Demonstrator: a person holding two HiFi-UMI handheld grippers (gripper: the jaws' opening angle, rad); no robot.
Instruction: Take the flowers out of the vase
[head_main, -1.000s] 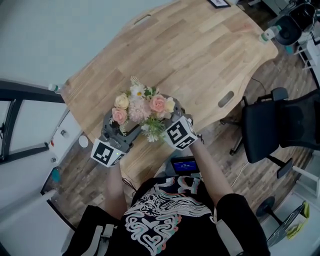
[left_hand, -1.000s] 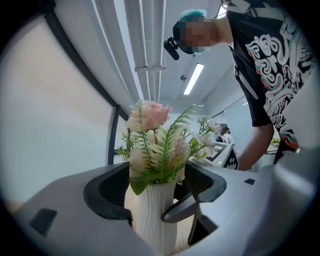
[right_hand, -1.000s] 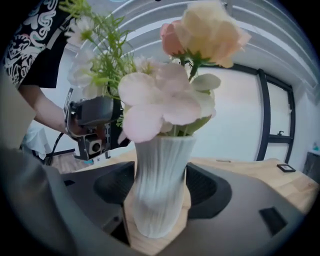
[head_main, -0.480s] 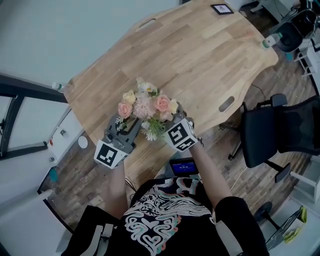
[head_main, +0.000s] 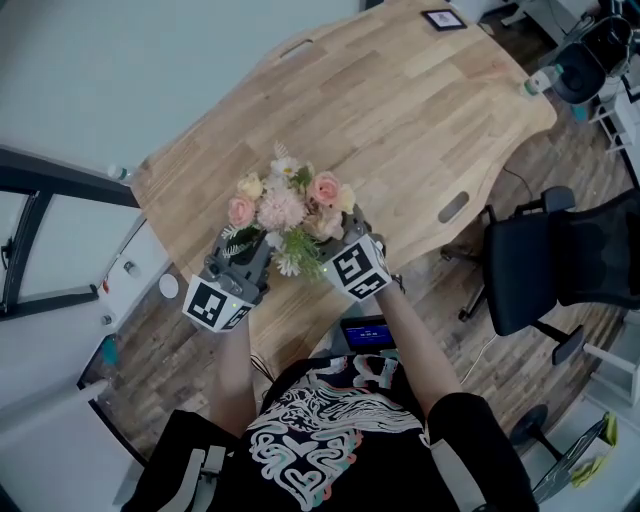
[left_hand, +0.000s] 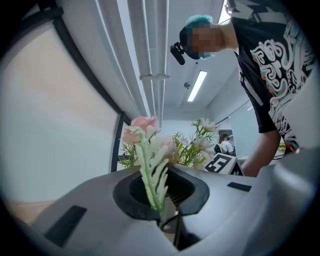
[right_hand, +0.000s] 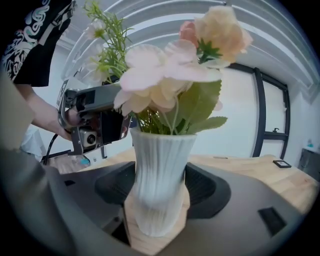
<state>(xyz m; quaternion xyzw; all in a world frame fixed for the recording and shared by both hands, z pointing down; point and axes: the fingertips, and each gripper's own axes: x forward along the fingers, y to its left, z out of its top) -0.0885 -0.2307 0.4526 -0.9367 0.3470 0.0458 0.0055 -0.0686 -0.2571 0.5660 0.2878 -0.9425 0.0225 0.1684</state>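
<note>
- While the right gripper (right_hand: 161, 200) presses its jaws against both sides of the vase (right_hand: 159, 155), which seems to stand on the wooden table (head_main: 400, 120) near its front edge just ahead of the person, a loose or off-centre hold could let the vase tip or slide toward that edge once pulling begins.
- If the stems are packed tightly in the neck, a pull on one would likely lift the vase with it, or drag the whole bunch of flowers (head_main: 288, 208) out crooked.
- Left gripper (left_hand: 167, 212) has its jaws closed on a single thin sprig (left_hand: 152, 172). Held by so slender a piece, it may bend, shed leaflets or snap rather than bring the bunch along.
- Flowers: a full, rounded bunch seated in the vase, with pale pink and peach roses, cream blooms, small white daisies and green leaves. From above they hide the vase entirely.
- Vase: white, ribbed lengthwise, narrow-waisted with a flared mouth, upright.
- Sprig: pale green and white, fern-like, with short paired leaflets, rising from between the left jaws toward a pink bloom.
</note>
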